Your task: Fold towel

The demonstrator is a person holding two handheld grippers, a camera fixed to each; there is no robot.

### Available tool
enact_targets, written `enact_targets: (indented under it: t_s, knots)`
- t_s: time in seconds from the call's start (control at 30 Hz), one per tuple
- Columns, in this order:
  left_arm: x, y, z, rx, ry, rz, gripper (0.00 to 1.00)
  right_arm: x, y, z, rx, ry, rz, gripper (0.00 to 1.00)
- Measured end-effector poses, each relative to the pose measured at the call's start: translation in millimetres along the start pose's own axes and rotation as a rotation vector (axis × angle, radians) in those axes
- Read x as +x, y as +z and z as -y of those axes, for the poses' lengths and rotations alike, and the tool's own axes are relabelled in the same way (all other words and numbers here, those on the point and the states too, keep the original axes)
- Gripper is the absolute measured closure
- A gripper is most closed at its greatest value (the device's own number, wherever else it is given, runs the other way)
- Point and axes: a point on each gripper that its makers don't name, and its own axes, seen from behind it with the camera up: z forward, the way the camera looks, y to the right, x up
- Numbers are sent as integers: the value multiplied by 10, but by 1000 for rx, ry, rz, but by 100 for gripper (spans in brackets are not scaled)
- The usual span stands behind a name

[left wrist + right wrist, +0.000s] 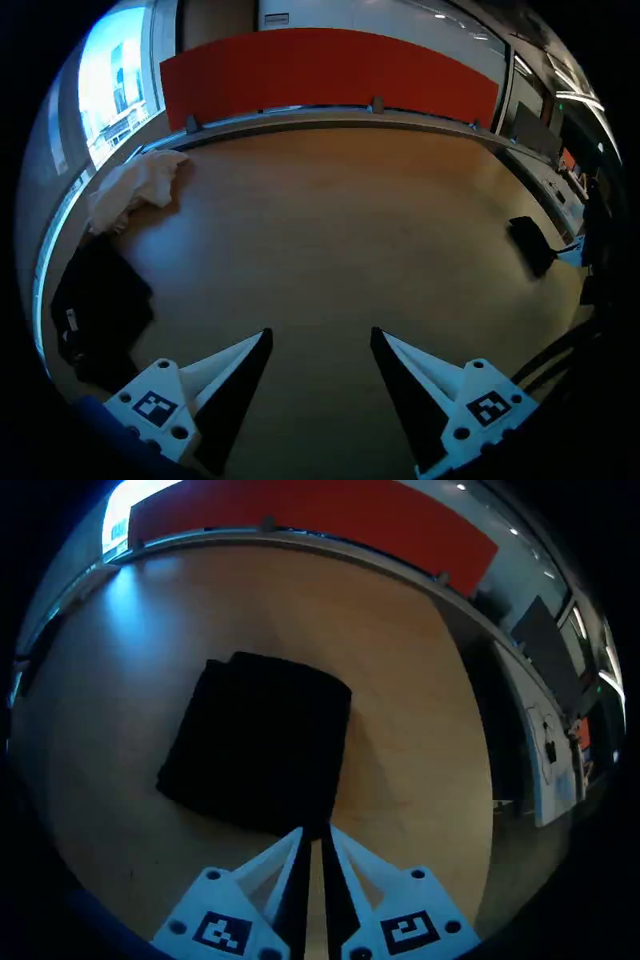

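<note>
No words, brands or numbers can be read; the left tool (320,336) and right tool (317,832) bear only coded square markers (489,406).

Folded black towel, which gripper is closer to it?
Right. The right gripper is at the near edge of the folded black towel; the left gripper hangs open over the table, well away.

Folded black towel (256,744) on wooden table (416,720) (right gripper (318,832), jaws together, at its edge)

Wooden counter (336,232), surface light brown. A crumpled white cloth (136,188) lies at its far left corner. A dark heap (100,308), possibly fabric, lies near the left edge. A folded black towel (256,744) lies flat on the bare wood.
</note>
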Motion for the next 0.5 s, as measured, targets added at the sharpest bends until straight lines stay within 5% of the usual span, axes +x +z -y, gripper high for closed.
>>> enact_targets:
  t_s: [0.23, 0.4, 0.5]
  knots:
    - [1, -4, 16, 2, -3, -1, 10, -24, -8, -1, -4, -6, 6, 57]
    - [4, -8, 25, 2, -6, -2, 10, -25, -19, 9, -2, -9, 8, 17]
    - [9, -10, 28, 1, -9, -4, 10, -11, -28, 31, 5, -9, 6, 10]
